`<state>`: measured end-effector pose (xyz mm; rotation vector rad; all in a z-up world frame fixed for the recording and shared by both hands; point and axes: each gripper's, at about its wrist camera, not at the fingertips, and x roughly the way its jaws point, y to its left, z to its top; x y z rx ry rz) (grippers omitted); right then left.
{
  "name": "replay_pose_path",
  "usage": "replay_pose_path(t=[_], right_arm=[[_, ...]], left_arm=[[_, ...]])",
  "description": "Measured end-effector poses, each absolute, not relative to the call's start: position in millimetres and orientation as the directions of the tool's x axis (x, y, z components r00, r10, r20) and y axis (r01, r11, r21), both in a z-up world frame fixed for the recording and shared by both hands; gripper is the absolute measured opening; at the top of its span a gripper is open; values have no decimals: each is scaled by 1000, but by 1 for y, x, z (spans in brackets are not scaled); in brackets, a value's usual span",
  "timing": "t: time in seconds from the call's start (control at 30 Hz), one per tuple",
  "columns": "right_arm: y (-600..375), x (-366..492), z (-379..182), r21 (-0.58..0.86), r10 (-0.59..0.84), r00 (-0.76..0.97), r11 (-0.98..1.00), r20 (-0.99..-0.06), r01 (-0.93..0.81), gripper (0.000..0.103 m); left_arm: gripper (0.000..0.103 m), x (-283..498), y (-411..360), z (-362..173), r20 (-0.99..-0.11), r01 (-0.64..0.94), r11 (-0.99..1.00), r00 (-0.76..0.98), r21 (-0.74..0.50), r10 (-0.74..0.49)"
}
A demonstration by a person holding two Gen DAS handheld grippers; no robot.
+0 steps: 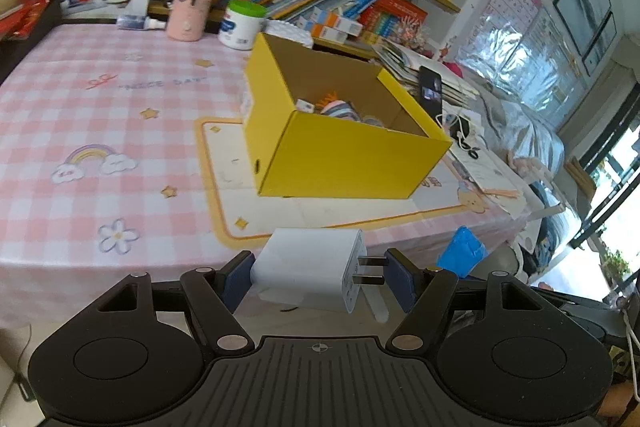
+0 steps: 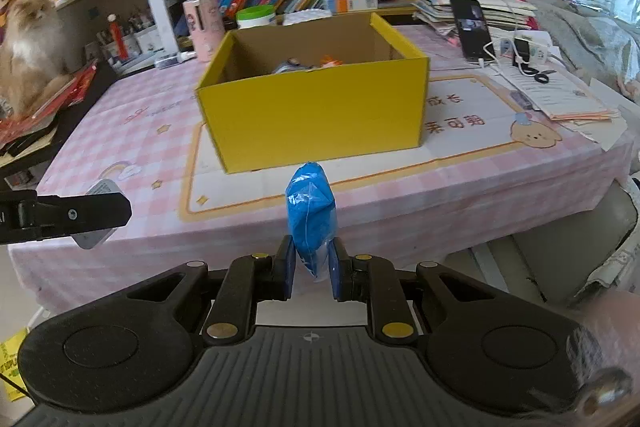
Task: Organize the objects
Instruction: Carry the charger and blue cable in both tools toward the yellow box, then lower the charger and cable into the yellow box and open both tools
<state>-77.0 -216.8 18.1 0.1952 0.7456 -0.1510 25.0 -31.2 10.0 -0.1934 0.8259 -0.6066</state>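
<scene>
left gripper (image 1: 320, 273) clenched across white charger (image 1: 308, 269), prongs toward its right finger; held off the near table edge | right gripper (image 2: 312, 273) clenched on blue plastic packet (image 2: 311, 223), upright, near edge | yellow box (image 2: 316, 99) open on pink checked tablecloth (image 2: 132, 131), mid-table, small items inside | cat (image 2: 28, 39) far left

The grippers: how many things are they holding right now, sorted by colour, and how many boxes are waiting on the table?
White things held: 1, the charger plug in the left gripper.
Blue things held: 1, the blue packet in the right gripper.
Yellow boxes: 1, the open yellow box.
Total: 3.
</scene>
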Motion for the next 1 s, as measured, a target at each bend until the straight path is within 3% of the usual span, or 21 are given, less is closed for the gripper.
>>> replay_pose_path(t=[0.4, 0.8, 1.0], right_arm=[[-262, -40, 26, 116, -64, 732, 974, -678, 192, 16], [-314, 39, 65, 70, -40, 827, 993, -561, 96, 16], [-327, 89, 55, 28, 12, 804, 1000, -595, 6, 16]], left_arm=[[71, 57, -80, 18, -619, 457, 816, 540, -352, -570], [71, 113, -133, 42, -557, 431, 842, 633, -324, -538], [71, 141, -150, 43, -572, 387, 872, 659, -300, -489]])
